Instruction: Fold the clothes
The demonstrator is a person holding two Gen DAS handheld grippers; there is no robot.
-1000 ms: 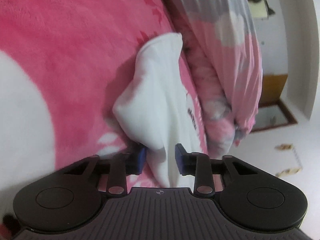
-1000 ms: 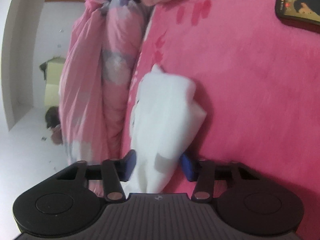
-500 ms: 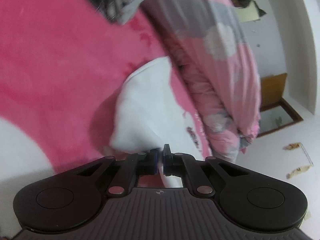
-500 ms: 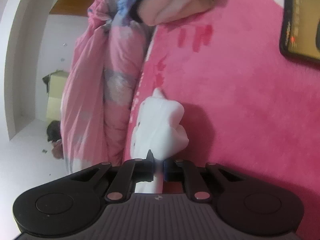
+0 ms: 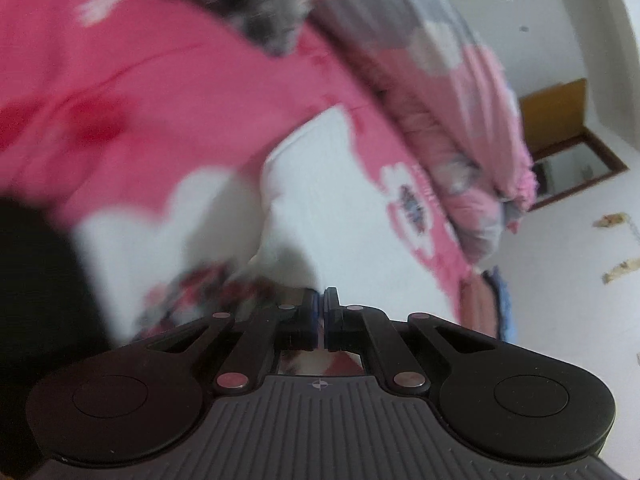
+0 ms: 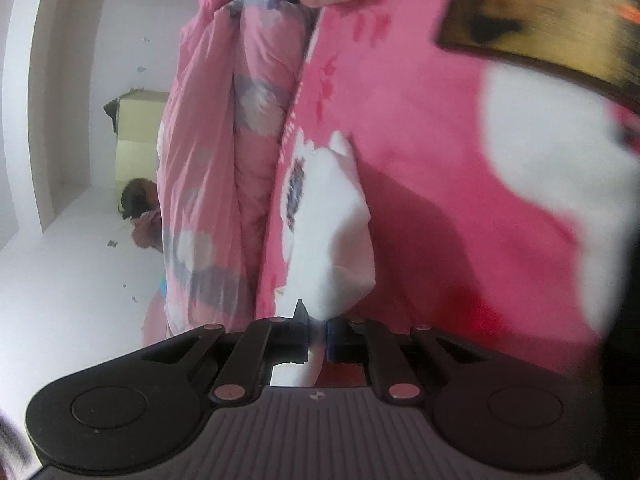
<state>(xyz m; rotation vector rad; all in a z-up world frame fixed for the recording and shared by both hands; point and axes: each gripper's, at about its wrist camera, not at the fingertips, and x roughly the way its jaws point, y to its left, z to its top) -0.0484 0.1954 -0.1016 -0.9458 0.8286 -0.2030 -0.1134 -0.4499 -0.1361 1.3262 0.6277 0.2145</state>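
Nearest the lens in each view, both grippers have gone from spread wide a second ago to pinched tight. The left gripper point(image 5: 321, 300) has its fingers pressed together with barely a slit between them, and the white garment point(image 5: 316, 200) bunches up right at the tips; it looks clamped on an edge of the cloth, though blur hides the exact bite. The right gripper point(image 6: 316, 322) is likewise closed, with a strip of the white garment point(image 6: 332, 240) visibly trapped between its fingers.

Just beyond the tips, the garment has changed from a slack lump lying on the bed to a stretched sheet rising away from each gripper, its dark printed patch point(image 6: 295, 188) now facing the right camera. The heavy motion blur in the left view suggests both ends are being lifted and carried together.

Behind it lies the pink bedspread point(image 6: 440, 160) with its big white shapes, and a shadow under the cloth in the right view suggests it hangs clear of the bed there. Farther off, the rolled pink quilt point(image 5: 452, 92) runs along the bed's edge, then the white floor point(image 5: 580, 280).

For the task, the grasp seems secured at both ends, so the fold itself is probably beginning: next would be bringing one held edge over the other.
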